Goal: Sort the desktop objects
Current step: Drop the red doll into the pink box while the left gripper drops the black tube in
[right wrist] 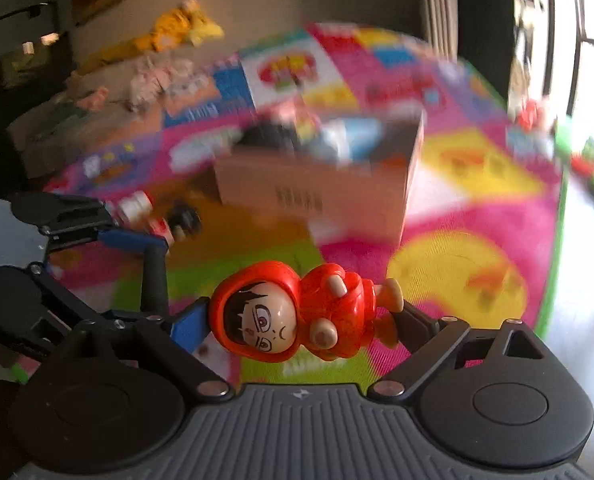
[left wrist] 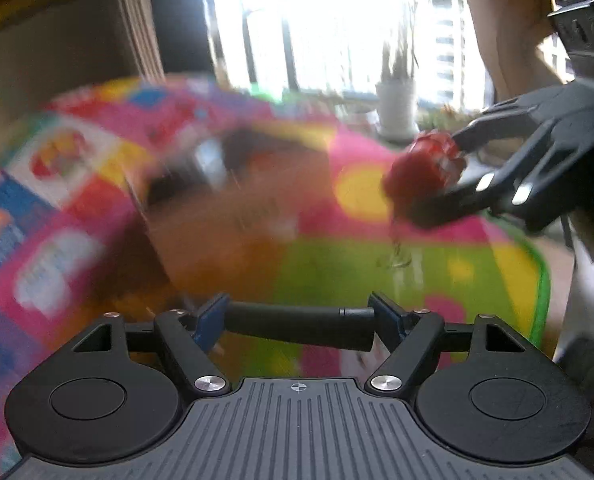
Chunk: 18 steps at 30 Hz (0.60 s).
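My left gripper is shut on a black cylinder held crosswise between its blue pads, above a colourful play mat. It also shows in the right wrist view at the left, cylinder upright. My right gripper is shut on a red hooded toy figure lying sideways between its fingers. In the left wrist view the right gripper holds the red figure at the right. An open cardboard box with several items inside stands on the mat ahead, blurred in both views.
Small toys lie on the mat left of the box. A sofa with plush toys stands at the back. A bright window and a white plant pot lie beyond the mat. Bare floor lies to the right.
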Available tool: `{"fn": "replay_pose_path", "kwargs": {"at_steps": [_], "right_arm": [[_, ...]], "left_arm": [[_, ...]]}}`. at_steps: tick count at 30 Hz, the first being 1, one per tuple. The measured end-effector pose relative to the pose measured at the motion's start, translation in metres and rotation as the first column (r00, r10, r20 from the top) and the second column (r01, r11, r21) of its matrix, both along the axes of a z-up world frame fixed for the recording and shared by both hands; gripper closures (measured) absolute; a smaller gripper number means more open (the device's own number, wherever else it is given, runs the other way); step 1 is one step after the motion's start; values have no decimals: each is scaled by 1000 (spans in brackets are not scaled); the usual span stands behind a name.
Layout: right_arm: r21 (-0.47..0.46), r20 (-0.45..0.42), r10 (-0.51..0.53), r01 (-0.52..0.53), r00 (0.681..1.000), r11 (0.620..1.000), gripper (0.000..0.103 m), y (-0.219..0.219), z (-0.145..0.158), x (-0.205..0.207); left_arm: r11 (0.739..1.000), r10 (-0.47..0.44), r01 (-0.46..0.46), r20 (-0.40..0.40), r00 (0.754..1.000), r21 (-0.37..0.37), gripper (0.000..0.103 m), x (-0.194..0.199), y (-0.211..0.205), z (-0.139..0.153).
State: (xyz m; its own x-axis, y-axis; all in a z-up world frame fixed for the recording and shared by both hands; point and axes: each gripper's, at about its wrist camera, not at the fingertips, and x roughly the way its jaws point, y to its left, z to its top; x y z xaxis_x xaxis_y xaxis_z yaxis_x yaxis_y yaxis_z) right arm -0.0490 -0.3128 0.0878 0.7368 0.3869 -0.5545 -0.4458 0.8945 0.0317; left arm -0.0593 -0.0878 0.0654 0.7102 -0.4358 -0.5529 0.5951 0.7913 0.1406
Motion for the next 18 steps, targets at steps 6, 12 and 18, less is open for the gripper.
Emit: {"fn": "replay_pose_path", "kwargs": {"at_steps": [6,12,18], "right_arm": [[92,273,-71,47,960,995,9,-18,108,3],[91,219,-106,88,970,992,9,-9,119,91],[48,122,-133,128,983,991,9,12,87,172]], "left_arm": [[993,94,-69,278,956,-99,22,18,3,80],[984,149,-120,240,959,-131,22,98,-40,62],[971,208,-192,101,973,-145,12,157,-55,19]]}}
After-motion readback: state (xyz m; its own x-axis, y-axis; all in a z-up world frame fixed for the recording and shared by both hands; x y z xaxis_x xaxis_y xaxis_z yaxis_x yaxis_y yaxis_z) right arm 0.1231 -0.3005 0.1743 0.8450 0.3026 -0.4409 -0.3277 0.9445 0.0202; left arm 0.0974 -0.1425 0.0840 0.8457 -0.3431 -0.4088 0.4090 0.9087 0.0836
